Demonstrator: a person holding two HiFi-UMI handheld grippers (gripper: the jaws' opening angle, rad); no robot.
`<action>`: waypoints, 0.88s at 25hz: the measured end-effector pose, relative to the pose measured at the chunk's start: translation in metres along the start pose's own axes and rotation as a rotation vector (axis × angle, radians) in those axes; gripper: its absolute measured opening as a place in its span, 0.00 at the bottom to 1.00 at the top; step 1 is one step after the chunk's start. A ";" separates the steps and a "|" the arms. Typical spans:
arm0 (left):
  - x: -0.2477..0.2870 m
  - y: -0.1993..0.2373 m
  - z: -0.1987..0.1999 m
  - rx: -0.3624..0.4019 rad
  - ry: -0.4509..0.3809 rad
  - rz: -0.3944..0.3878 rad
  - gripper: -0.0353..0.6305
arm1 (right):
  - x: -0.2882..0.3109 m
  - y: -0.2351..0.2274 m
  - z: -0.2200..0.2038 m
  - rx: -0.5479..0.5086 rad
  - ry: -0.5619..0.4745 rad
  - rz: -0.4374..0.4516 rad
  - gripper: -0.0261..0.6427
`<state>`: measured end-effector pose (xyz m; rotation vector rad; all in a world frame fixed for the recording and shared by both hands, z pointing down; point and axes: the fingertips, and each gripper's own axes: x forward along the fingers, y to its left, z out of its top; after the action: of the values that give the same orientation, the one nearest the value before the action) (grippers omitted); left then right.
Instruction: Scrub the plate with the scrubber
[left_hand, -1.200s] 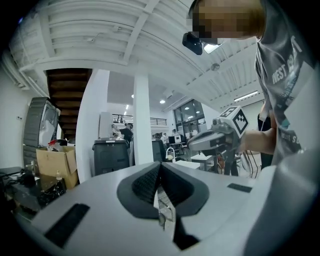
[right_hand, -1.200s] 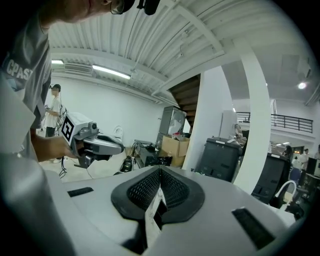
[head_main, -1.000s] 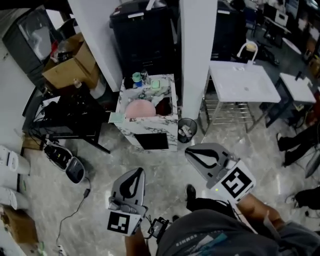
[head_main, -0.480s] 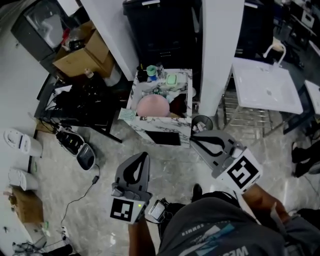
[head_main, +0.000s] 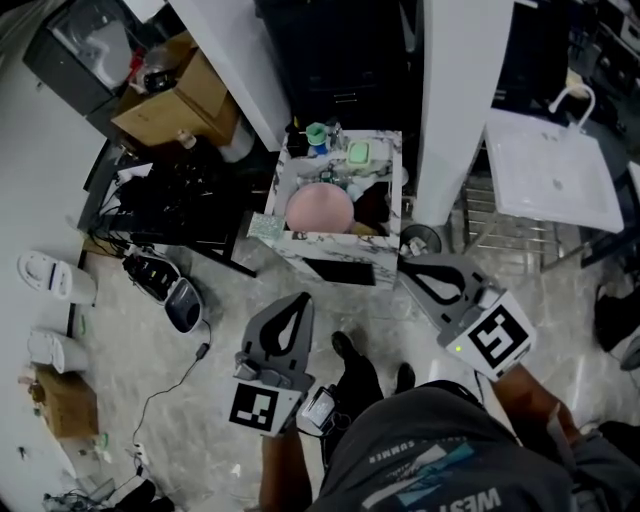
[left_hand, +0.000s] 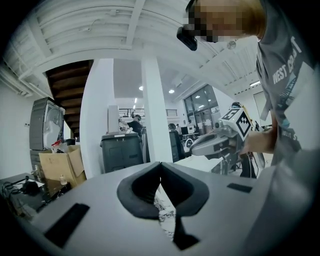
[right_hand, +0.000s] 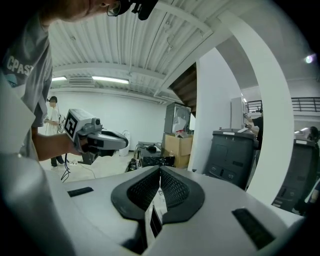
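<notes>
Holding left gripper (head_main: 298, 300) and right gripper (head_main: 408, 264) over the floor (head_main: 230, 290), fingers (left_hand: 142, 186) of both together and empty, well apart from the pink plate (head_main: 320, 208) lying on the marble tabletop (head_main: 335, 242) ahead.

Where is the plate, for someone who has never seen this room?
Between two white pillars stands a marbled counter. The plate lies in its top, the only big pink disc, with just small green things behind it.
</notes>
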<state>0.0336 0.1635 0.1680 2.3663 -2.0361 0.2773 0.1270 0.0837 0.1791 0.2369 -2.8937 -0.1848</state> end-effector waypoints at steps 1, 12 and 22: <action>0.004 0.006 -0.002 -0.001 0.001 -0.009 0.06 | 0.004 -0.004 -0.001 0.004 0.003 -0.010 0.08; 0.054 0.093 -0.007 -0.012 -0.050 -0.115 0.06 | 0.083 -0.039 0.010 -0.004 0.069 -0.106 0.09; 0.071 0.192 -0.012 -0.020 -0.097 -0.188 0.06 | 0.171 -0.050 0.034 -0.024 0.106 -0.183 0.09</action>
<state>-0.1460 0.0659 0.1683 2.5825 -1.8242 0.1415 -0.0379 0.0088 0.1770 0.4928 -2.7618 -0.2306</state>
